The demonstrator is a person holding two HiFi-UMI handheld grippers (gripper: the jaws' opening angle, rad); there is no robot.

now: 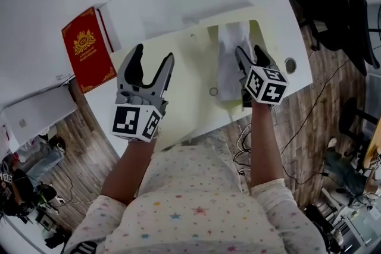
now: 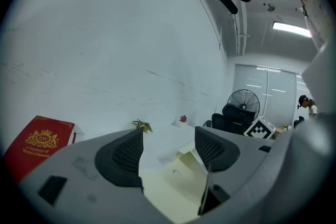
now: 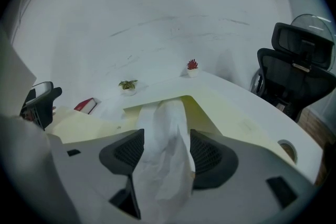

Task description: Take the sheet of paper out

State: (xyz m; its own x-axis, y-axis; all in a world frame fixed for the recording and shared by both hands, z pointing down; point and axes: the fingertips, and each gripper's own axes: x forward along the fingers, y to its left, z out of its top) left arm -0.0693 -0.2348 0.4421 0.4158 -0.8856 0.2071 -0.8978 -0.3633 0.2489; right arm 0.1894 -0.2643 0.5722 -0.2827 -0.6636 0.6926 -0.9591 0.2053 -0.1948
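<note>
Pinching crumpled white paper [image 3: 159, 113], apparently: right tongs [image 3: 164, 140].

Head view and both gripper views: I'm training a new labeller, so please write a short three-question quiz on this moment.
1. True or false: the left gripper holds something between its jaws.
2. The book to the left of the yellow folder is: A red, B blue, C green.
3. Which gripper pinches the sheet of paper?
Key: 1 false, it is open and empty. 2 A. 3 the right gripper.
</note>
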